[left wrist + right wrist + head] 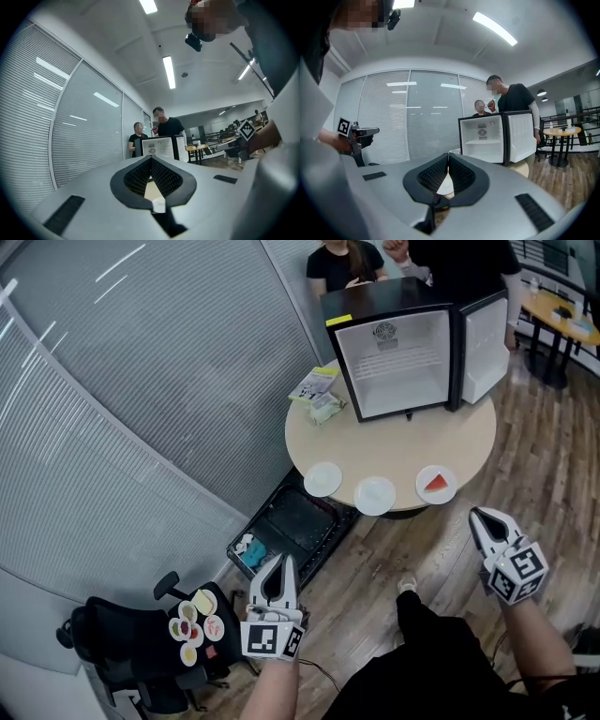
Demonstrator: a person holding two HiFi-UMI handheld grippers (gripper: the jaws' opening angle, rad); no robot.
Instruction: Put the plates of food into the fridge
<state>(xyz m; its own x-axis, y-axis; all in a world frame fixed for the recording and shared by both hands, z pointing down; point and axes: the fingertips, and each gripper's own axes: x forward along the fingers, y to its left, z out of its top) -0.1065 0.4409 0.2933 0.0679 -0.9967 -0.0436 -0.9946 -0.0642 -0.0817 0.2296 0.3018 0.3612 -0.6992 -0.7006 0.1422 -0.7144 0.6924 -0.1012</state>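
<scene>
A small black fridge stands open on a round beige table, its white inside bare. Along the table's near edge lie three white plates: a left one, a middle one and a right one with a red piece of food. My left gripper is low at the left, well short of the table, jaws shut and holding nothing. My right gripper hovers just below the right plate, also shut and holding nothing. The fridge shows ahead in the right gripper view, and farther off as the fridge in the left gripper view.
Two people stand behind the fridge. A black floor tray lies under the table's left side. A black chair at lower left carries a palette of coloured pieces. Packets lie on the table left of the fridge. Another table stands at far right.
</scene>
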